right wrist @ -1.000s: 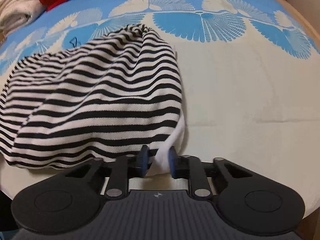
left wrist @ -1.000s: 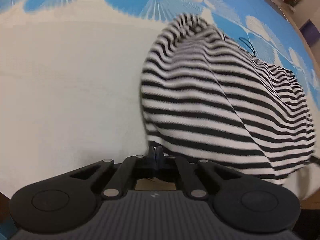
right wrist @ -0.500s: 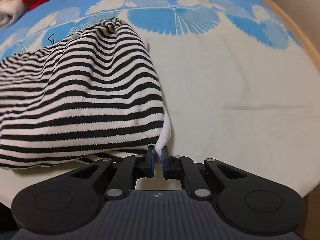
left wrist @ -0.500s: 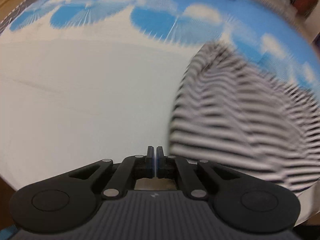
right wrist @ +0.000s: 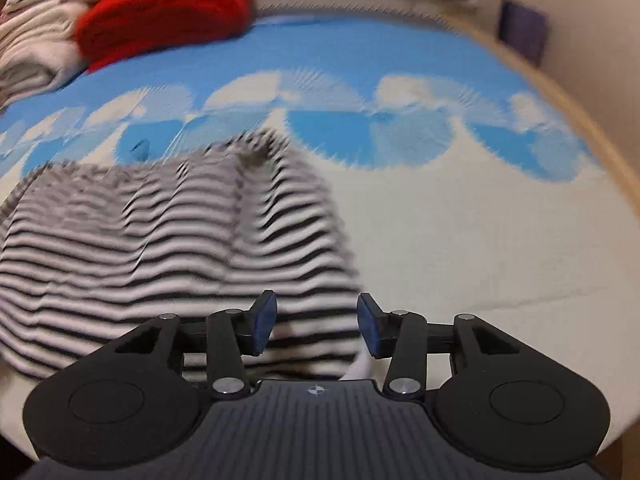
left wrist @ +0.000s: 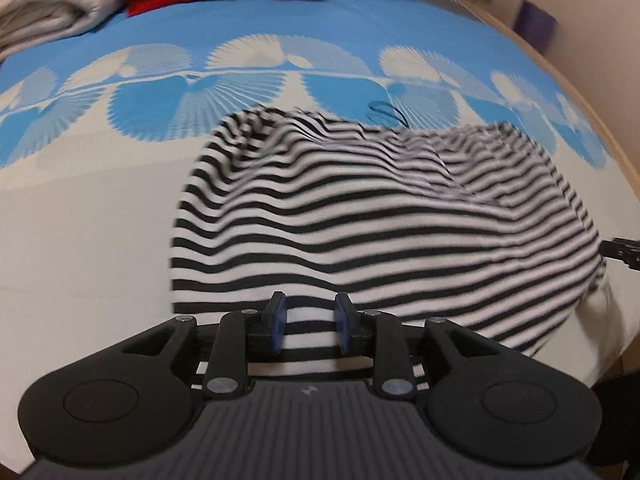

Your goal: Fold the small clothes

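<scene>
A black-and-white striped garment (left wrist: 380,216) lies bunched on the blue-and-cream patterned cloth (left wrist: 80,208). My left gripper (left wrist: 310,326) is open, its blue pads either side of the garment's near hem. In the right wrist view the same garment (right wrist: 160,240) lies to the left, blurred by motion. My right gripper (right wrist: 316,326) is open over the garment's near right corner, where a white edge (right wrist: 356,368) shows. The right gripper's tip (left wrist: 624,252) shows at the far right of the left wrist view.
A red knit garment (right wrist: 168,8) and cream folded clothes (right wrist: 28,52) lie stacked at the back left. The table's wooden rim (right wrist: 600,136) curves along the right. A purple object (right wrist: 524,32) stands against the wall at the back right.
Both grippers have opened; the right one has let go of the garment's white edge. The left gripper has swung right, from beside the garment to over its hem.
</scene>
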{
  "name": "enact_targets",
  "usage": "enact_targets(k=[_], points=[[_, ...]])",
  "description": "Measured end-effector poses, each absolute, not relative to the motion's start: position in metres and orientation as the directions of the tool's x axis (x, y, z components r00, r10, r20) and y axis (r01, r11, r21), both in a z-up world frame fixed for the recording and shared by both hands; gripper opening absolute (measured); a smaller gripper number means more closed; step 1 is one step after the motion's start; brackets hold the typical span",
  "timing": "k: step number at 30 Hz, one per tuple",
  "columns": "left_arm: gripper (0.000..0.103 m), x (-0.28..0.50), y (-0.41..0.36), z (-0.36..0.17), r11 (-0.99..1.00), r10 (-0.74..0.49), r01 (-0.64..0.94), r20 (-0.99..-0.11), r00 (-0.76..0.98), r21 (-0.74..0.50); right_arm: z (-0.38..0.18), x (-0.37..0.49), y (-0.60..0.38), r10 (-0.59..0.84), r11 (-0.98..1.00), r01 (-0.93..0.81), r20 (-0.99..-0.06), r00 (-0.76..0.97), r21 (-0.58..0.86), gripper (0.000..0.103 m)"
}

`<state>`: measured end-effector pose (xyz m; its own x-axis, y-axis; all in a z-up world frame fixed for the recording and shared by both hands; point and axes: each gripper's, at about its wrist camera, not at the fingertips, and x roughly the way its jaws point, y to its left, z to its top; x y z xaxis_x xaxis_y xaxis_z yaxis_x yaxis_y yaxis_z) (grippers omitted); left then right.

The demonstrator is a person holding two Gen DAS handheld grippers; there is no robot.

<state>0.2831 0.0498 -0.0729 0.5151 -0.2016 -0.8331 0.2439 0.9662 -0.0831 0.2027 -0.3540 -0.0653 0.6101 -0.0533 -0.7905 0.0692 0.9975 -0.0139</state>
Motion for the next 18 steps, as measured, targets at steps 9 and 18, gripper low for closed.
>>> enact_targets(k=[9,18], points=[[0.06,0.31,0.041,-0.119,0.982,-0.052,0.186,-0.931,0.361,0.017,-0.117,0.212,-0.326,-0.134,0.984,-0.059,-0.907,0.399,-0.171,0.06],[0.06,0.334,0.099,-0.11,0.987,-0.04,-0.127,-0.922,0.386,-0.096,-0.08,0.206,-0.325,-0.158,0.982,0.009,-0.807,0.569,-0.186,0.06]])
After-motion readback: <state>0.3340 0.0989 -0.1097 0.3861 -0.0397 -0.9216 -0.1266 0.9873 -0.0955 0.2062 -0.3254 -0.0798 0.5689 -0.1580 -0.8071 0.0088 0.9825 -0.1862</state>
